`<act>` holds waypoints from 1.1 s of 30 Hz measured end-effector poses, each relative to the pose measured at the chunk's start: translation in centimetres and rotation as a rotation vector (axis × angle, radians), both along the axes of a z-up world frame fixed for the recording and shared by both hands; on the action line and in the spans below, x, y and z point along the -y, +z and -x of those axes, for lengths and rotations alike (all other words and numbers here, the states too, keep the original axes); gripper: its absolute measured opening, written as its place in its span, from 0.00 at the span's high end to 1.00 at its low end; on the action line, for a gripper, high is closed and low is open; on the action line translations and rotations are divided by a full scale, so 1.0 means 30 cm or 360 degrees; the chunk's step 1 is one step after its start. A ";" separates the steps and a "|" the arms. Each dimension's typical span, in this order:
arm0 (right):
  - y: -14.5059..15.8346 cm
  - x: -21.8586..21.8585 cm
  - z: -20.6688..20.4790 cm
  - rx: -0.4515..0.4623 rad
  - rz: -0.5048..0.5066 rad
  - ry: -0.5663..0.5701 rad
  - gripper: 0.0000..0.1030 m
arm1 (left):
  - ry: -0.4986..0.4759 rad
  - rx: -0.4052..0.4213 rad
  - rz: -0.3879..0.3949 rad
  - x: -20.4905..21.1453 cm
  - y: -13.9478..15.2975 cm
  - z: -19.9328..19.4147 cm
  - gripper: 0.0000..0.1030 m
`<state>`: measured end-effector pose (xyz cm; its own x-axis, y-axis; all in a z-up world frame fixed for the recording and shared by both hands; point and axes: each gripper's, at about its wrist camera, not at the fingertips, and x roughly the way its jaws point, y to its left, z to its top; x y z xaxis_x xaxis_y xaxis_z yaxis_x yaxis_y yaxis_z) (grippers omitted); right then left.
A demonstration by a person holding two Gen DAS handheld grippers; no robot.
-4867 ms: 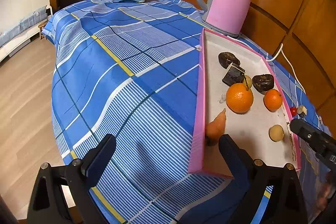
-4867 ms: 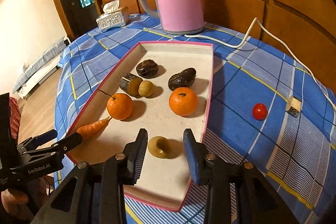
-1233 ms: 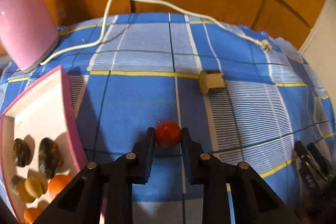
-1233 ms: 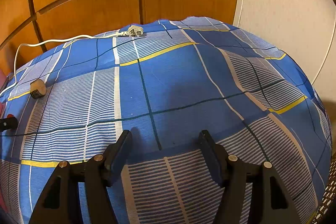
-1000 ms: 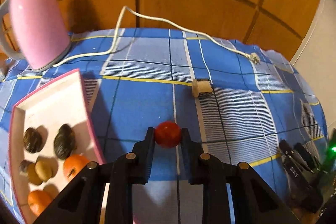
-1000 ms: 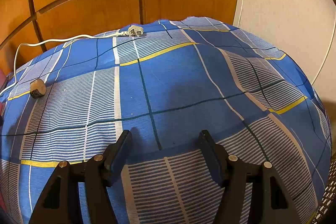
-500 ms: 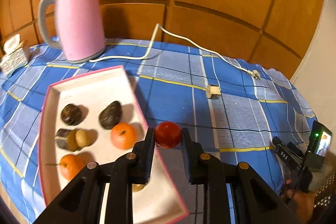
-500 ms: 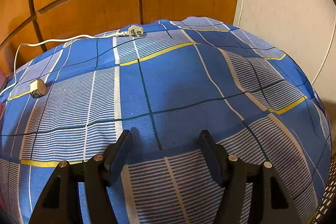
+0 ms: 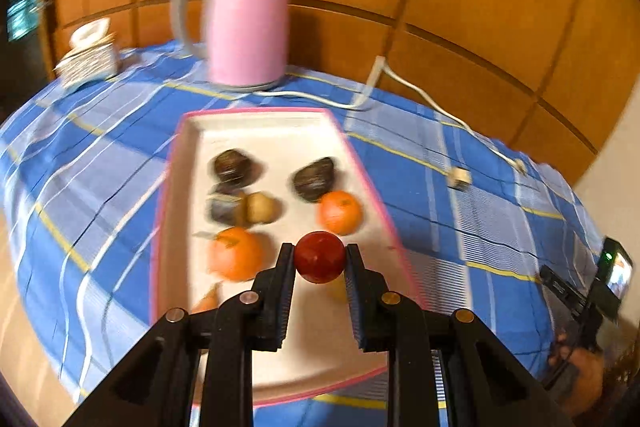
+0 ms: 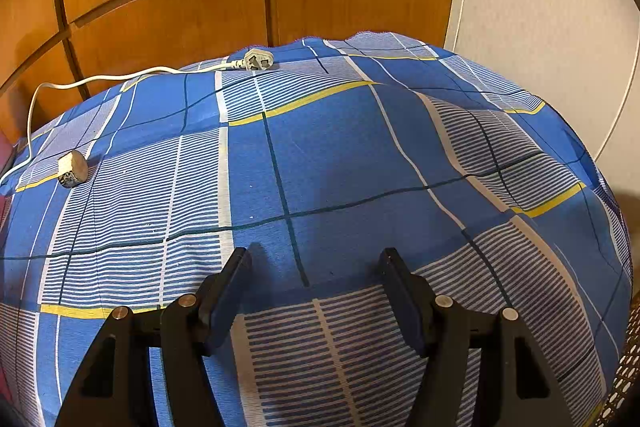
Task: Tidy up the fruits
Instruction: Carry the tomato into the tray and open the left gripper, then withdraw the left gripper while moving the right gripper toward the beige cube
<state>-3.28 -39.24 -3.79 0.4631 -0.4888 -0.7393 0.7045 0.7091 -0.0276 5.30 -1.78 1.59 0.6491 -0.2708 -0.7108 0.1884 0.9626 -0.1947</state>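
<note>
My left gripper [image 9: 320, 259] is shut on a small red tomato [image 9: 320, 262] and holds it above the near part of the pink-rimmed white tray [image 9: 262, 125]. The tray holds two oranges [image 9: 236, 253] [image 9: 340, 211], dark brown fruits [image 9: 314, 179], a small tan fruit [image 9: 260, 207] and a carrot tip [image 9: 206, 303]. My right gripper [image 10: 314, 269] is open and empty, low over the blue checked cloth, away from the tray. It also shows at the right edge of the left wrist view [image 9: 576, 303].
A pink kettle [image 9: 244, 19] stands behind the tray, its white cord [image 9: 420, 93] running right to a plug [image 10: 258, 59]. A small pale cut chunk [image 10: 72, 169] lies on the cloth. A tissue box [image 9: 90, 57] sits far left. Wooden panels back the table.
My left gripper has carried the tomato left, from beside the tray's right rim to above the tray. The view has swung toward the kettle. The right gripper has not moved.
</note>
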 end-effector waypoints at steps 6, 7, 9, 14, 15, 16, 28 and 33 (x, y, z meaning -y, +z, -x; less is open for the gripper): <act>0.000 0.001 -0.002 -0.0003 0.0004 0.0001 0.35 | 0.0123 -0.0055 0.0026 -0.088 -0.062 0.017 0.76; 0.000 0.001 -0.003 -0.0004 0.0006 0.0002 0.35 | 0.0135 -0.0065 0.0021 -0.096 -0.077 0.022 0.76; 0.000 0.001 -0.002 -0.0004 0.0006 0.0003 0.35 | 0.0145 -0.0085 0.0023 -0.103 -0.097 0.025 0.76; 0.000 0.000 -0.002 -0.0006 0.0008 0.0003 0.35 | 0.0156 -0.0104 0.0001 -0.108 -0.137 0.017 0.76; 0.000 0.000 -0.003 -0.0008 0.0010 0.0004 0.35 | 0.0153 -0.0098 -0.0005 -0.106 -0.140 0.016 0.76; 0.000 0.000 -0.003 -0.0008 0.0010 0.0005 0.35 | 0.0145 -0.0094 -0.0010 -0.103 -0.144 0.015 0.76; 0.002 -0.004 -0.004 -0.0013 0.0017 0.0005 0.35 | 0.0152 -0.0038 -0.0033 -0.100 -0.154 0.013 0.52; 0.001 -0.004 -0.005 -0.0012 0.0016 0.0005 0.35 | 0.0231 0.0037 -0.0040 -0.125 -0.128 0.037 0.37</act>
